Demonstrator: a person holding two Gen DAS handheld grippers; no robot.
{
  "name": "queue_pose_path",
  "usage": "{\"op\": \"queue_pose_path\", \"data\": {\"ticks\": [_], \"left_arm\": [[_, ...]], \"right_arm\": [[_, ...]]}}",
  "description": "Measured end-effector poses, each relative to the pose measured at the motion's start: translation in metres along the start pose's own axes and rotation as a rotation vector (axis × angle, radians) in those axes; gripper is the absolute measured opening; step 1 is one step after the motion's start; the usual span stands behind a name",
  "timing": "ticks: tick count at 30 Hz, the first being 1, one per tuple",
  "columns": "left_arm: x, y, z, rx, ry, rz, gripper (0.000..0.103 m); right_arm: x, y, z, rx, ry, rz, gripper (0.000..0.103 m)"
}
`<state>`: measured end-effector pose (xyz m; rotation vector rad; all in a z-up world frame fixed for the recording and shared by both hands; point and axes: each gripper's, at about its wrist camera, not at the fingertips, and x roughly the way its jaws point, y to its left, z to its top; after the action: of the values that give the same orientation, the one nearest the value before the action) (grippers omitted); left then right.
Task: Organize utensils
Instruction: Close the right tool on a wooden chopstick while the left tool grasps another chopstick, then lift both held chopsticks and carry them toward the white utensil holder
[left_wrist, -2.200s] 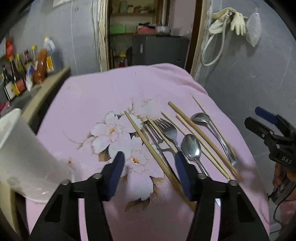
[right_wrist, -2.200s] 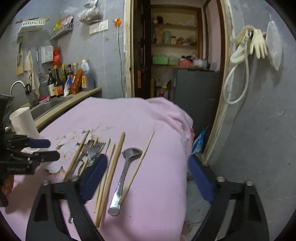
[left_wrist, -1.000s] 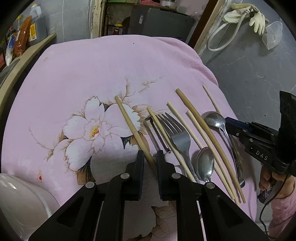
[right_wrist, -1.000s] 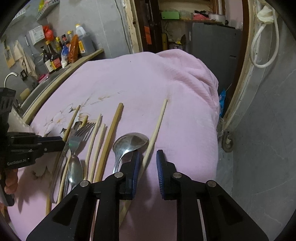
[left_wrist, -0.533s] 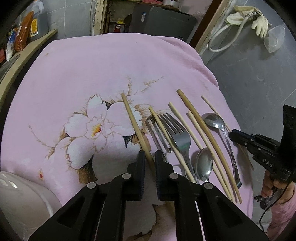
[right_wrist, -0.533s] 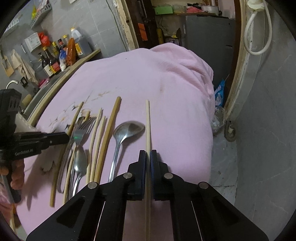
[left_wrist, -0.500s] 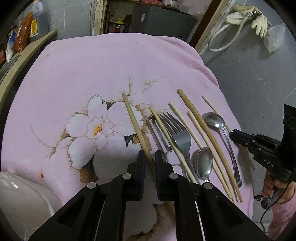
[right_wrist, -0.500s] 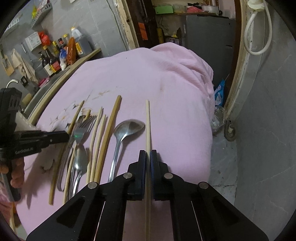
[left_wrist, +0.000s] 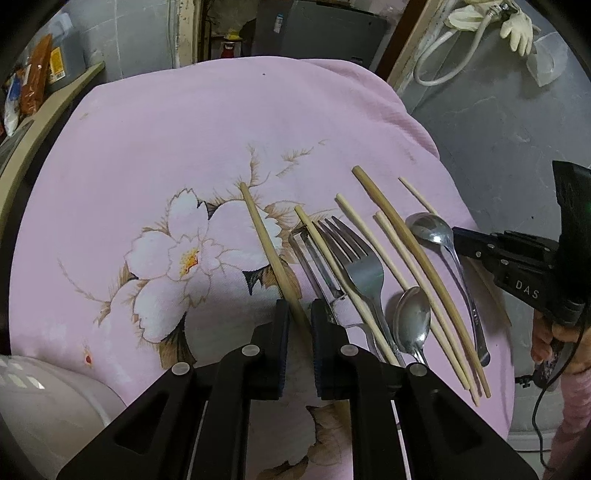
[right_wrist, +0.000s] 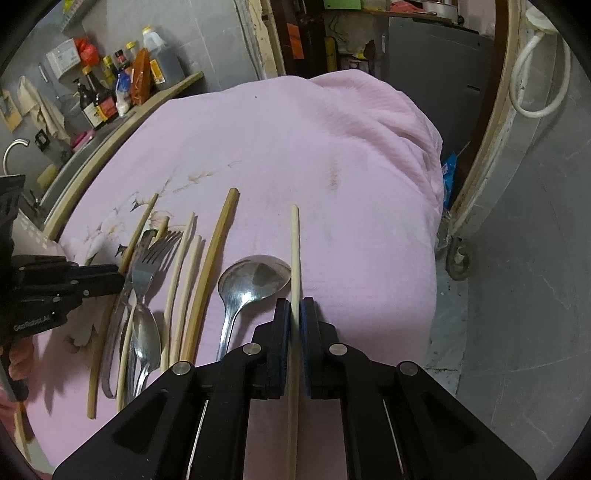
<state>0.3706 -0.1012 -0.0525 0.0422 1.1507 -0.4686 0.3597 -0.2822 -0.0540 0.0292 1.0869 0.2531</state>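
Both tongs clamp one chopstick each, left tongs (left_wrist: 296, 325) the leftmost chopstick (left_wrist: 271, 254), right tongs (right_wrist: 291, 321) the rightmost chopstick (right_wrist: 294, 258) (probably to pair them), amid cutlery on the pink-clothed surface (left_wrist: 166, 147).

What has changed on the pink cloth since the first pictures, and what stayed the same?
Both claws were open above the cloth, then came down and closed. The left claw now grips the leftmost tan wooden chopstick. The right claw grips the rightmost thin pale chopstick, which has swung straighter. The steel fork, two spoons and other chopsticks stayed in place.
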Motion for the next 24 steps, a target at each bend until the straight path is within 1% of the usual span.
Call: {"op": "queue_pose_path", "data": {"ticks": [3,6,8,11,14,17,18,20,21,23,24], "left_arm": [[-0.003,0.001,-0.004,-0.028,-0.028,0.004,0.006],[-0.013,0.0,-0.016,-0.031,-0.073,0.018,0.004],[-0.02,0.0,-0.023,-0.036,-0.103,0.012,0.004],[-0.034,0.0,-0.036,-0.038,-0.162,0.003,0.004],[-0.048,-0.005,-0.043,-0.03,-0.223,-0.016,0.004],[-0.065,-0.009,-0.053,-0.022,-0.322,-0.032,0.004],[-0.073,-0.011,-0.058,-0.017,-0.372,-0.033,0.004],[-0.081,-0.016,-0.058,-0.012,-0.442,-0.026,0.004],[-0.089,-0.018,-0.061,-0.006,-0.5,-0.017,0.004],[-0.099,-0.021,-0.064,-0.004,-0.57,-0.006,0.004],[-0.107,-0.022,-0.066,-0.005,-0.624,-0.004,0.004]], "right_arm": [[-0.006,0.002,-0.004,0.018,-0.019,-0.015,0.002],[-0.014,0.0,-0.012,0.057,-0.062,0.0,0.002],[-0.022,0.0,-0.021,0.074,-0.122,-0.005,0.002],[-0.034,0.0,-0.038,0.115,-0.206,0.029,0.002],[-0.051,0.012,-0.053,0.099,-0.319,0.018,0.002],[-0.07,0.027,-0.067,0.069,-0.452,-0.009,0.002],[-0.078,0.033,-0.073,0.056,-0.51,-0.02,0.002],[-0.089,0.044,-0.08,0.034,-0.596,-0.041,0.002],[-0.094,0.05,-0.084,0.021,-0.642,-0.056,0.002],[-0.103,0.061,-0.091,0.002,-0.729,-0.076,0.002],[-0.108,0.068,-0.094,-0.007,-0.776,-0.085,0.002]]}}
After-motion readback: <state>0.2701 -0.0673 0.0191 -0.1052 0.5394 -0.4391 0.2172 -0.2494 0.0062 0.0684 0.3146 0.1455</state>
